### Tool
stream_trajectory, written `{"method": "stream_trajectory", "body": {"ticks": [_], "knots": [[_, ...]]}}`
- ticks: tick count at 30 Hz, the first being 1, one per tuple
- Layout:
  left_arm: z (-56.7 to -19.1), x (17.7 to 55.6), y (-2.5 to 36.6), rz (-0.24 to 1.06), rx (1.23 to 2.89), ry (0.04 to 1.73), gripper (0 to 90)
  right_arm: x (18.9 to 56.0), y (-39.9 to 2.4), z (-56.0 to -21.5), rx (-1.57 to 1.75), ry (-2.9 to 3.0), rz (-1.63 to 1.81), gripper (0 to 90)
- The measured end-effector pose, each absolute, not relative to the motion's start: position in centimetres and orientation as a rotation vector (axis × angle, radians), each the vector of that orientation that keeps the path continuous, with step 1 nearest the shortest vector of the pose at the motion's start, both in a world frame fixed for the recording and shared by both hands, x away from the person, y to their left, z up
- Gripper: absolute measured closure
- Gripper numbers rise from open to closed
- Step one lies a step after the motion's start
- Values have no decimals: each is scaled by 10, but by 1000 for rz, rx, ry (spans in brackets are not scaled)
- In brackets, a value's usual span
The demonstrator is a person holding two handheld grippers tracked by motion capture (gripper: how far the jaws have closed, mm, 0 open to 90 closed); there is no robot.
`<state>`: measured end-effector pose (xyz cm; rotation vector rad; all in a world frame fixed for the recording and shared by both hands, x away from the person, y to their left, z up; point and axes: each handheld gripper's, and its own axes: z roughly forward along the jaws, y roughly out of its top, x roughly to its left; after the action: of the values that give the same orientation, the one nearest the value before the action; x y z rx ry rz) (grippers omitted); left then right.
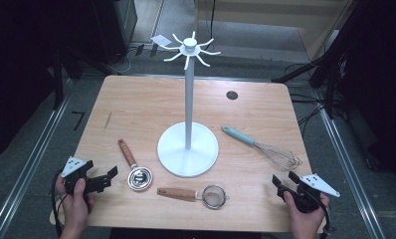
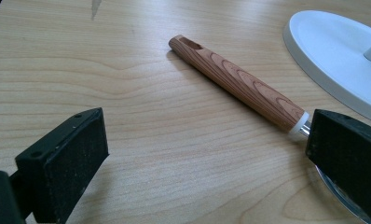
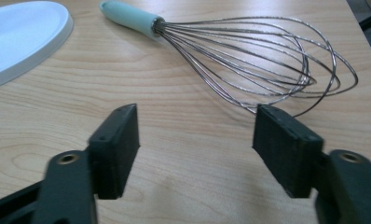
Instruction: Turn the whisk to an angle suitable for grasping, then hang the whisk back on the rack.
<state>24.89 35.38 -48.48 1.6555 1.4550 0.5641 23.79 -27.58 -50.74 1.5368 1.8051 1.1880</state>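
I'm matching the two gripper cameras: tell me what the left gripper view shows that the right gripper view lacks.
Left gripper view alone: a wood-grain handle with a hanging slot, its metal end running behind the left gripper, jaws wide open. Right gripper view alone: a wire whisk with a teal handle, lying ahead of the open right gripper. Both: the white stand base and the wooden table.

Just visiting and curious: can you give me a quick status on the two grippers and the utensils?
Left gripper open, wood-handled spoon just ahead. Right gripper open, short of the whisk. Nothing held; white stand between them.
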Motion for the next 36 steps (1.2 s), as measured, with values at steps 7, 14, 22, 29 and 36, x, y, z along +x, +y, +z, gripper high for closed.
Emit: {"method": "stream_trajectory", "body": {"ticks": [7, 14, 22, 29, 36], "knots": [[-485, 248, 355, 559, 1647, 1449, 0, 239, -270, -501, 1431, 1885, 1198, 465], [-485, 248, 355, 549, 1647, 1436, 0, 244, -261, -487, 1286, 1962, 1183, 518], [-485, 248, 356, 543, 1637, 1442, 0, 244, -255, -468, 1217, 2153, 1168, 370], [-485, 248, 356, 536, 1634, 1441, 0, 257, -248, -453, 1163, 2223, 1085, 467], [-485, 248, 356, 532, 1634, 1441, 0, 277, -244, -435, 1078, 2288, 998, 471]]}}
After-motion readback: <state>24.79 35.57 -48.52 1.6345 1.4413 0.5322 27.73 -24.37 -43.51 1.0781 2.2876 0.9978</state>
